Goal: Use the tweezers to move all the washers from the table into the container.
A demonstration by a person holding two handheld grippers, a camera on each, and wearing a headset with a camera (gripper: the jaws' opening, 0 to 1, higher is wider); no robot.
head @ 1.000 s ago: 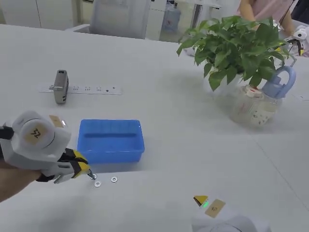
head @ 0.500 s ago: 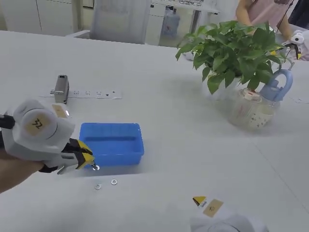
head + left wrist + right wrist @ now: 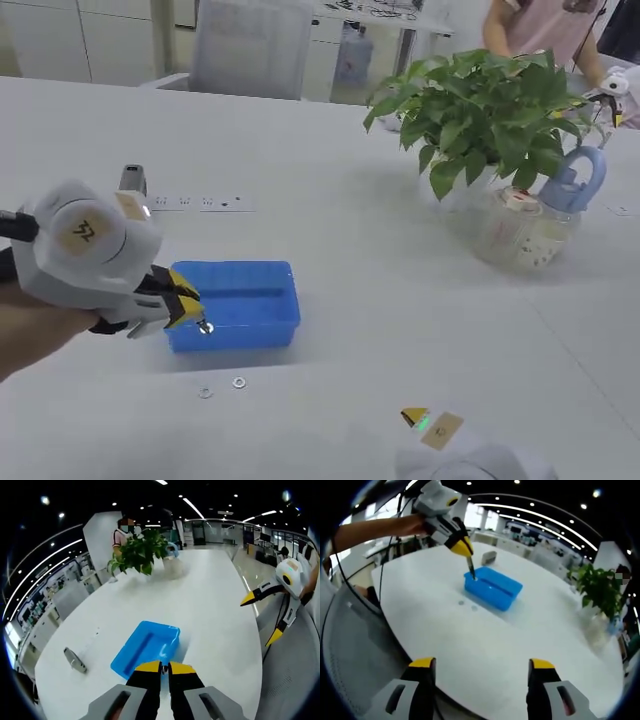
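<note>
Now my left gripper (image 3: 185, 300) is clenched on the thin metal tweezers (image 3: 470, 571), a small silver washer (image 3: 205, 328) at their tip by the blue rectangular plastic container's (image 3: 250, 335) near edge. Two more washers (image 3: 239, 382) lie on the white table (image 3: 400, 330). My right gripper (image 3: 481, 662) is spread wide, empty.

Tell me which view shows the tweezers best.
The right gripper view: the tweezers hang in full profile from the left gripper, tip at the blue container. The head view shows just their tip with a washer; the left gripper view hides them between shut jaws.
</note>
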